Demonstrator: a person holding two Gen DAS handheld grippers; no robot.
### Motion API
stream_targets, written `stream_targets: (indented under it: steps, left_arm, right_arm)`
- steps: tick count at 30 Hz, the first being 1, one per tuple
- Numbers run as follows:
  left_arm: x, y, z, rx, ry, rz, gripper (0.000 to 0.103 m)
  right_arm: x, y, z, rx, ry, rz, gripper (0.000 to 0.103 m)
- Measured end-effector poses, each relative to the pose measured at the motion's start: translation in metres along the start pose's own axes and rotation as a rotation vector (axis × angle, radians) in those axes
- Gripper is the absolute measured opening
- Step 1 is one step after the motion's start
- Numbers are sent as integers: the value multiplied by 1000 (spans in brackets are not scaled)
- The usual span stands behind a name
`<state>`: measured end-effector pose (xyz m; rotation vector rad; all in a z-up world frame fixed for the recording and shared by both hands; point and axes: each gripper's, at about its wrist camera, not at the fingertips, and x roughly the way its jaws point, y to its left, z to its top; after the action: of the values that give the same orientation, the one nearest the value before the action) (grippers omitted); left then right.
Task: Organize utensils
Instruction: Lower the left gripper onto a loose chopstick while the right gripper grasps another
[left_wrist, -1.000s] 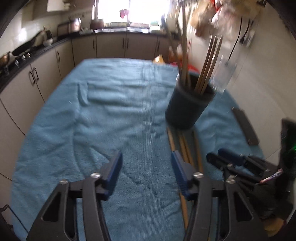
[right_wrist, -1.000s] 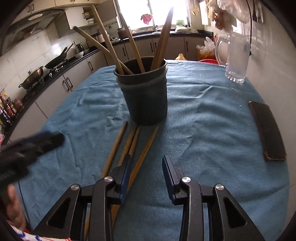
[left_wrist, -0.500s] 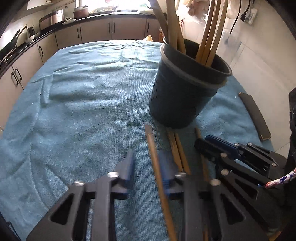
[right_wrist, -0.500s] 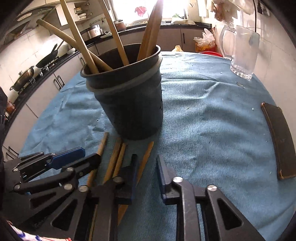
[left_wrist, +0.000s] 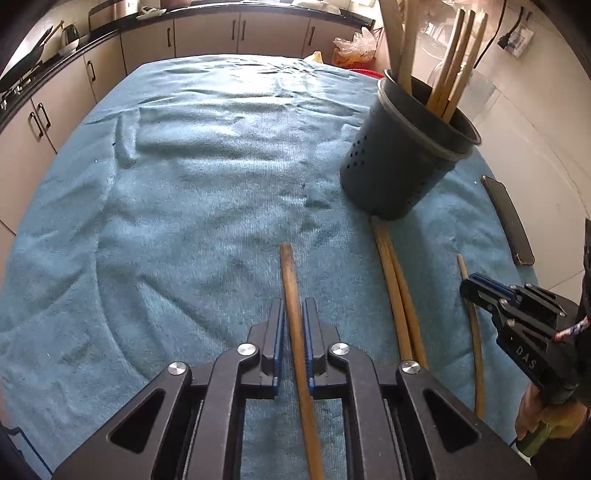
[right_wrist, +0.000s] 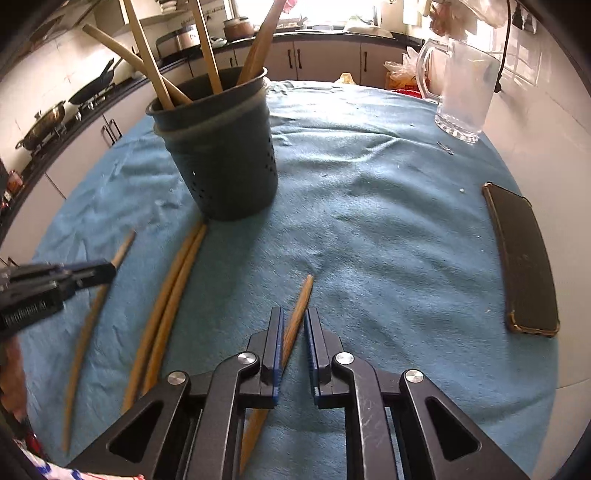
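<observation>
A dark perforated utensil holder (left_wrist: 402, 155) (right_wrist: 221, 155) stands on the blue towel with several wooden utensils upright in it. My left gripper (left_wrist: 293, 321) is shut on a long wooden stick (left_wrist: 290, 280) that lies along the towel. My right gripper (right_wrist: 294, 328) is closed down around a flat wooden utensil (right_wrist: 301, 299) with a small gap on the right side. Two more wooden sticks (left_wrist: 397, 284) (right_wrist: 173, 291) lie side by side between the two grippers, pointing at the holder. The right gripper also shows in the left wrist view (left_wrist: 476, 291), the left in the right wrist view (right_wrist: 92, 273).
A black phone (right_wrist: 524, 258) (left_wrist: 508, 218) lies at the towel's right edge. A glass pitcher (right_wrist: 461, 88) stands at the back right. Kitchen cabinets and a counter with pans run along the left and back. A wall is on the right.
Both grippers came down toward the towel and closed, the left on the long stick and the right around the flat utensil. One second ago both were open and empty.
</observation>
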<state>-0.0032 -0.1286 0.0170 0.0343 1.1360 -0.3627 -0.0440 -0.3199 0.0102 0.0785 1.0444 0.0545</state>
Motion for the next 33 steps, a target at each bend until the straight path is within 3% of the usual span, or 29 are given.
stream_targets:
  steps: [3,11,19,20,21,24,33]
  left_arm:
    - [6,-4,9,25,6,47,28]
    - [17,-7,25,49,6,70,28]
    - [20,-17,20,71,-50,88,28]
    - [20,-17,21,73,-54,90,24]
    - [19,-18,19,72,-55,87,6]
    - [17,-15,20,37,-44,50,7]
    - [-47,-15,12,0,-184,-2,7]
  right_arm:
    - [2,4,5,-9,20,-24,13]
    - [15,11,27,3,80,-105,13]
    - [15,20,23,35,32,-143,12]
    - [15,21,23,33,30,-136,9]
    - [15,20,24,35,30,-130,7]
    - [13,17,27,55,15,-64,5]
    - [-37,17,23,84,-161,-13,5]
